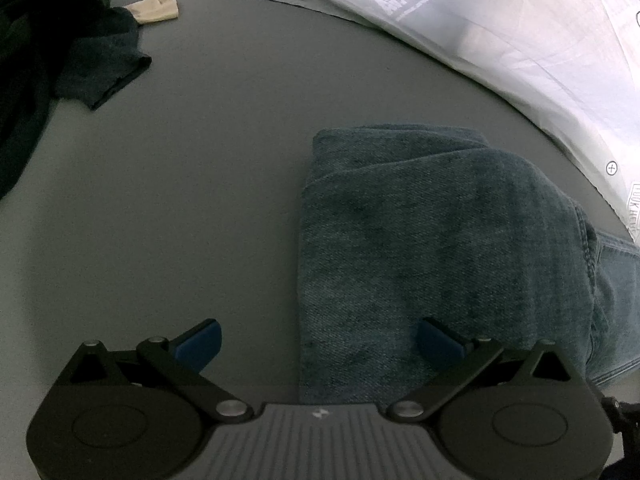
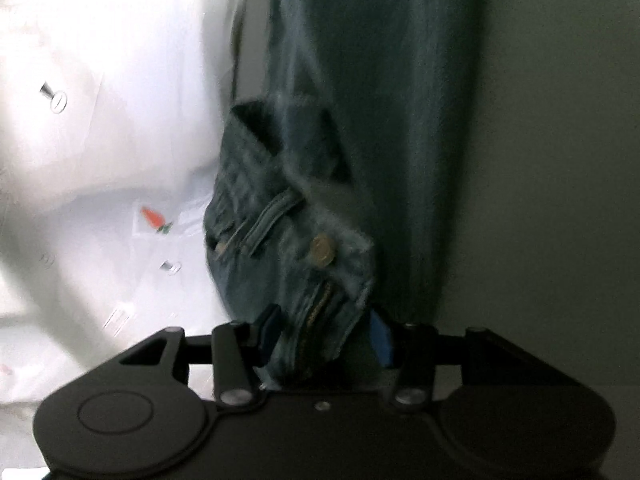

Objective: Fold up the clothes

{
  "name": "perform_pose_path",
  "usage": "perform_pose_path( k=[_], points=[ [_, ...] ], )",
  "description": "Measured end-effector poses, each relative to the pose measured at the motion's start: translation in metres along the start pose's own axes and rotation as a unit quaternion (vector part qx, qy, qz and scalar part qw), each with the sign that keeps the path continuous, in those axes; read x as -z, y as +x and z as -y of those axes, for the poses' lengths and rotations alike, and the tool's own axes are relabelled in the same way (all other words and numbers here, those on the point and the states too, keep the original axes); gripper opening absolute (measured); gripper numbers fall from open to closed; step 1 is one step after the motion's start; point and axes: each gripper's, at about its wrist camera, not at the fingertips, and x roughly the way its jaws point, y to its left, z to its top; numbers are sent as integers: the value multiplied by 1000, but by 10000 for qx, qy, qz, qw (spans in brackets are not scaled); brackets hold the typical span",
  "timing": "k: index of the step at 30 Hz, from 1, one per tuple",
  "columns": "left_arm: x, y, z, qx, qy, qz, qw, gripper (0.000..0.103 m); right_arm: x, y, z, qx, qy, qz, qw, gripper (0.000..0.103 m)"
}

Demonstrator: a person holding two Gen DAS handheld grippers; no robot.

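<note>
Blue jeans (image 1: 420, 220) lie folded on the grey table (image 1: 180, 200) at the right of the left wrist view. My left gripper (image 1: 318, 326) hangs open above their left edge, one blue pad over bare table, the other over denim, holding nothing. In the right wrist view the jeans (image 2: 380, 120) stretch away from me, blurred. Their waistband, with a brass button (image 2: 323, 251) and the zipper, runs between the pads of my right gripper (image 2: 326, 328), which is shut on it.
A pile of dark garments (image 1: 60, 40) and a beige cloth (image 1: 156, 8) lie at the table's far left. A white printed sheet (image 1: 500, 40) borders the table along the far and right side, and the same white sheet (image 2: 100, 120) lies left of the jeans.
</note>
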Motion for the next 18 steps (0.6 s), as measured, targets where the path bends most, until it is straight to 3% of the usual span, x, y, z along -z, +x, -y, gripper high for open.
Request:
perform_pose_path(
  k=[5, 7, 9, 12, 15, 18],
  points=[
    [0, 1, 1, -8, -7, 17, 10000, 103, -4, 15, 3, -135, 177, 158, 9996, 50],
    [0, 1, 2, -5, -4, 3, 10000, 103, -4, 13, -2, -188, 111, 423, 9989, 30],
    [1, 2, 2, -13, 15, -19, 10000, 103, -1, 0, -22, -319, -537, 791, 9949, 21],
    [3, 2, 7, -18, 94, -45, 9999, 103, 5, -24, -61, -445, -1624, 1112, 9794, 18],
    [7, 5, 14, -10, 224, -127, 9997, 103, 1, -31, -66, -200, -1823, 1256, 9750, 18],
    [9, 10, 17, -103, 302, -192, 9993, 103, -13, -26, -38, 638, -1657, 1026, 9787, 19]
  ],
)
